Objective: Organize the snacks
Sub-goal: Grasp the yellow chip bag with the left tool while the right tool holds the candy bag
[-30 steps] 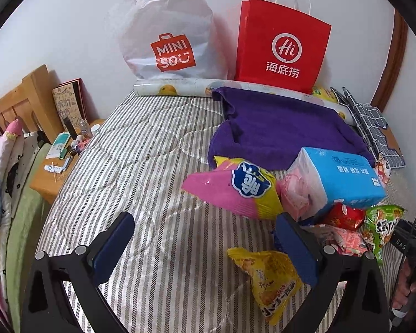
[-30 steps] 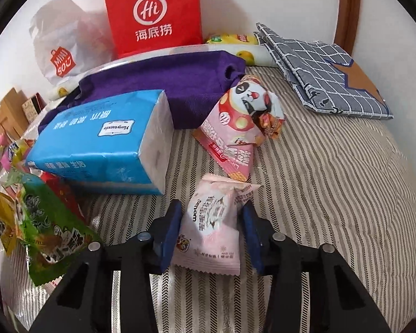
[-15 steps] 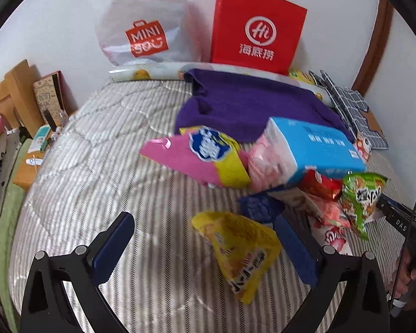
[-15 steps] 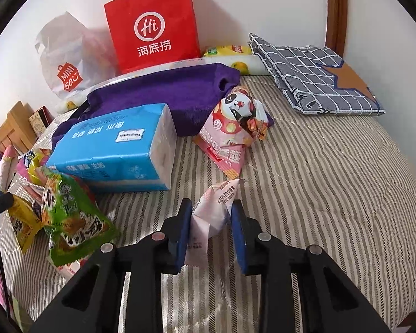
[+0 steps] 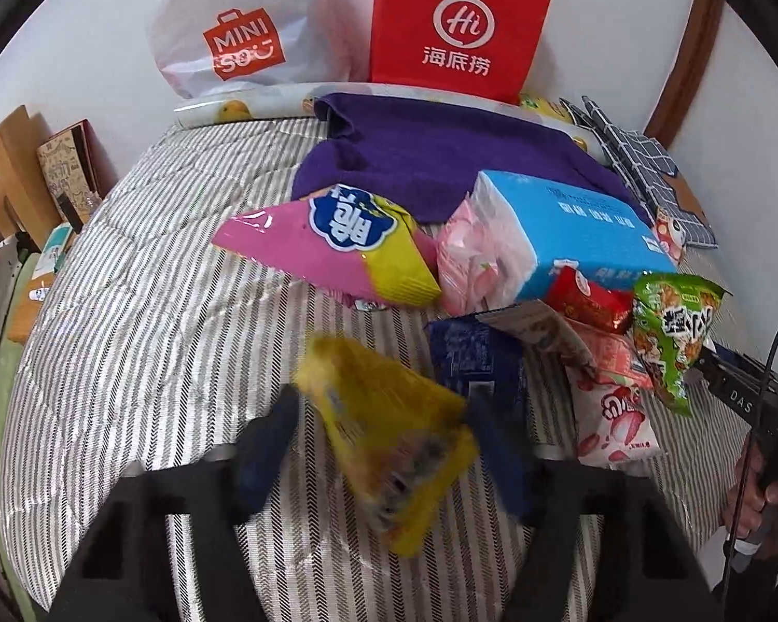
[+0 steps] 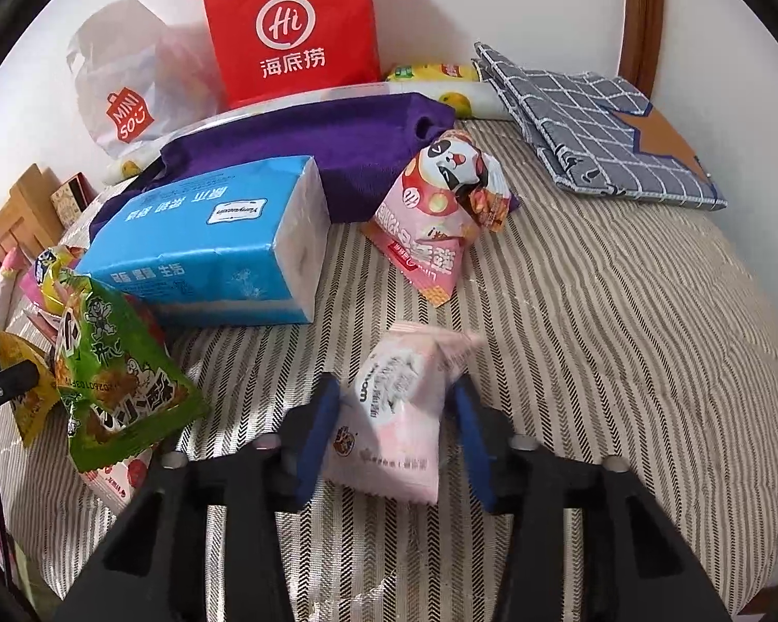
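Left gripper point(image 5: 384, 446) straddled yellow snack bag point(image 5: 389, 440) — blurred, grip unclear. Right gripper point(image 6: 394, 430) pinched pink snack packet point(image 6: 397, 427) — slick film could slip toward 6 o'clock.

Your left claw point(image 5: 384, 446) reaches toward 12 o'clock, its blurred blue pads point(image 5: 264, 446) standing either side of a yellow packet point(image 5: 389, 435); whether they touch it cannot be told. Your right claw point(image 6: 394, 430) also aims at 12 o'clock, pads slightly apart around a pink packet point(image 6: 394, 425). Your right hand point(image 5: 757, 497) shows at 4 o'clock in the left view, gripping its handle.
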